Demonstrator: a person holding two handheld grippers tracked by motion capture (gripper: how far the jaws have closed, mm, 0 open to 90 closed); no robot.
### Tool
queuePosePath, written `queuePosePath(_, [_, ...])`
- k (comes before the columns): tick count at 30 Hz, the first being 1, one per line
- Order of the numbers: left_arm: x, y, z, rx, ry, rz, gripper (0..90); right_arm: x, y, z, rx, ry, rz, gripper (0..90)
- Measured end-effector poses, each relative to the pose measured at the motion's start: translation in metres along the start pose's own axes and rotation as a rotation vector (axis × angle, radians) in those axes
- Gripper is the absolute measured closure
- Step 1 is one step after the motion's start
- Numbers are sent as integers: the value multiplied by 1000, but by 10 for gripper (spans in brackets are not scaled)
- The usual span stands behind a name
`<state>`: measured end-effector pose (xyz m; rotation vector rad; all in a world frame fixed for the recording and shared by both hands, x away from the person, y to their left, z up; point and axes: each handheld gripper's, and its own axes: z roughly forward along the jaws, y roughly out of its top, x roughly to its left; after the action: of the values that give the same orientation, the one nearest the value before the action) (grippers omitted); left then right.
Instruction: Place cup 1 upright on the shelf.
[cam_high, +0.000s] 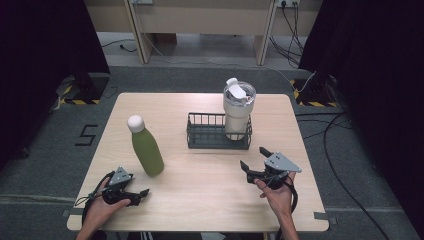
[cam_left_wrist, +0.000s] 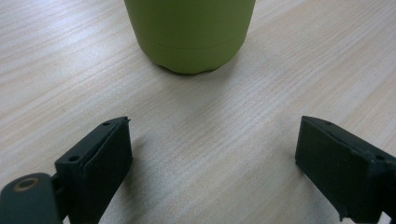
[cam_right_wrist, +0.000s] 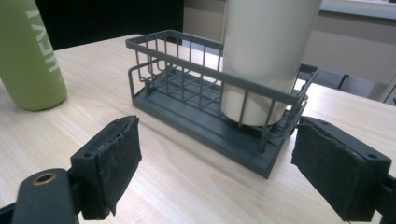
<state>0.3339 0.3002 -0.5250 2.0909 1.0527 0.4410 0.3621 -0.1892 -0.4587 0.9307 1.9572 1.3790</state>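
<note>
Both tools sit low on the tabletop (cam_high: 200, 175) with jaws wide apart and empty, left tool (cam_high: 131, 192) aimed at the green bottle (cam_high: 147, 146), right tool (cam_high: 255, 162) facing the cream tumbler (cam_high: 237, 112) standing in the wire basket (cam_high: 202, 136), probably so either's an easy grab.

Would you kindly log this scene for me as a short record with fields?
surface: wooden table
green bottle: upright, white cap, outside the basket
wire basket: dark grey, mid-table
cream tumbler: upright in the basket's right end
left gripper: open, near the bottle, holding nothing
right gripper: open, facing the basket, holding nothing
</note>
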Motion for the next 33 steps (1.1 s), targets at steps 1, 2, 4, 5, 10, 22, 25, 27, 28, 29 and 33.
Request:
queuePosePath(1, [0, 0, 0, 0, 0, 0, 103, 1, -2, 0, 4, 2, 3, 152])
queuePosePath(2, [0, 0, 0, 0, 0, 0, 103, 2, -3, 0, 7, 4, 3, 152])
queuePosePath(4, [0, 0, 0, 0, 0, 0, 103, 3, -7, 0, 20, 6, 3, 153])
queuePosePath(5, [0, 0, 0, 0, 0, 0, 103, 3, -9, -1, 20, 8, 8, 152])
queuePosePath(10, [0, 0, 0, 0, 0, 0, 103, 5, -17, -4, 41, 13, 17, 149])
queuePosePath(22, [0, 0, 0, 2, 0, 2, 103, 10, -31, -7, 103, 27, 27, 150])
queuePosePath(25, [0, 0, 0, 1, 1, 1, 102, 11, -34, -7, 112, 34, 32, 151])
queuePosePath(27, [0, 0, 0, 1, 1, 2, 103, 11, -35, -7, 123, 36, 30, 151])
queuePosePath(28, [0, 0, 0, 1, 1, 2, 103, 11, -36, -7, 126, 38, 32, 151])
queuePosePath(29, [0, 0, 0, 1, 1, 2, 102, 11, -37, -7, 135, 41, 32, 151])
queuePosePath(33, [0, 0, 0, 2, 1, 2, 102, 12, -41, -6, 164, 47, 38, 151])
